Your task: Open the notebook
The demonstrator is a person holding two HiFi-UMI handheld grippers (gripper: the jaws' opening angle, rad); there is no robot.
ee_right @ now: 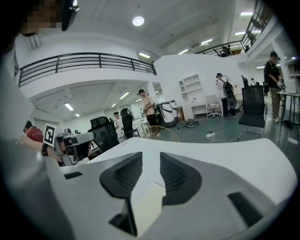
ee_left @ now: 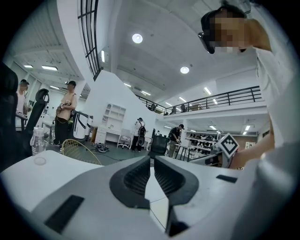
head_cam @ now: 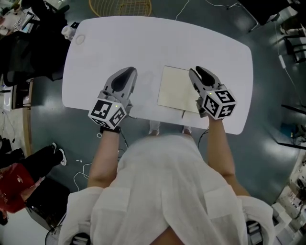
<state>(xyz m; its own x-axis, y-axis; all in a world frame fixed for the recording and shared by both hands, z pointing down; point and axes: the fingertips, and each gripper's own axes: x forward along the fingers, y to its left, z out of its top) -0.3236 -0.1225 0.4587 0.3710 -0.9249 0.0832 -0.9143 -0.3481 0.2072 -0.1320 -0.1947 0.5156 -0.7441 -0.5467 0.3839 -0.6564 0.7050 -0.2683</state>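
Right claw (head_cam: 198, 72) (jaws apart) sits over the closed notebook (head_cam: 177, 88).

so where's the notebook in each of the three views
head view: notebook centre-right on table, under right gripper
left gripper view: not clearly in it
right gripper view: cream corner, low centre between the jaws
shared landmark: yellow wire basket beyond the table
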